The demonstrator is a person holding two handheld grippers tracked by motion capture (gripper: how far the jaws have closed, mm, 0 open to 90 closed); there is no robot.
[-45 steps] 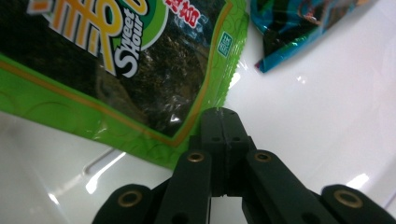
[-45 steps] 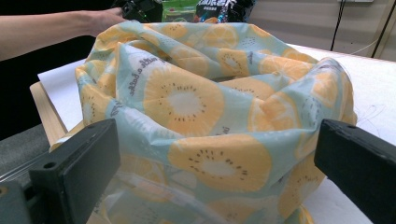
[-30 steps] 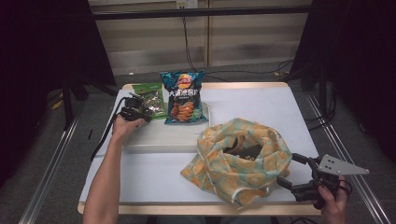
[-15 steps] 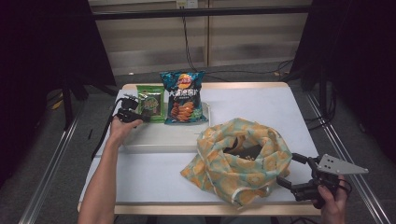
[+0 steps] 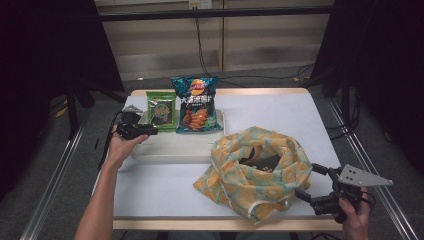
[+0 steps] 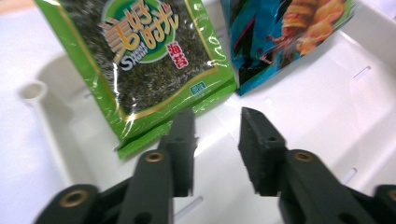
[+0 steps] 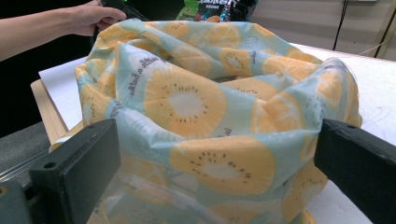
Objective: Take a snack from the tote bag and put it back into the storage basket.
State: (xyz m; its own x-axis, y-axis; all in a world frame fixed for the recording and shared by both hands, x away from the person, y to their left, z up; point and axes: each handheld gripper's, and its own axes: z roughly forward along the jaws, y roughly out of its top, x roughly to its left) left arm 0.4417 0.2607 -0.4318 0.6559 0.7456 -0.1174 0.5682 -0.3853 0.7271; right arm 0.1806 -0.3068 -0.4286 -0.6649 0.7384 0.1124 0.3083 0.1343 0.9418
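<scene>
Black jaws of the left claw (image 6: 212,140) stand a little apart with nothing between them, their tips just short of the bottom edge of a green seaweed snack packet (image 6: 140,60). That packet leans in a white plastic tray (image 6: 327,116), and just to the claw's right a blue crisp bag (image 6: 285,32) stands beside it. From above, the left claw (image 5: 142,131) sits at the tray's (image 5: 170,150) near left corner, held by the person's left hand (image 5: 120,147), with the green packet (image 5: 161,110) and the blue bag (image 5: 196,104) upright just beyond it.

Well apart, at the near right edge of the white worktop (image 5: 280,110), the right claw (image 5: 315,182) has its jaws spread wide, empty. Directly ahead of it, almost touching, sits a crumpled fabric bag (image 7: 210,107) printed with orange citrus slices on pale blue-green. From above, that bag (image 5: 250,170) gapes open, something dark inside that I cannot make out.
</scene>
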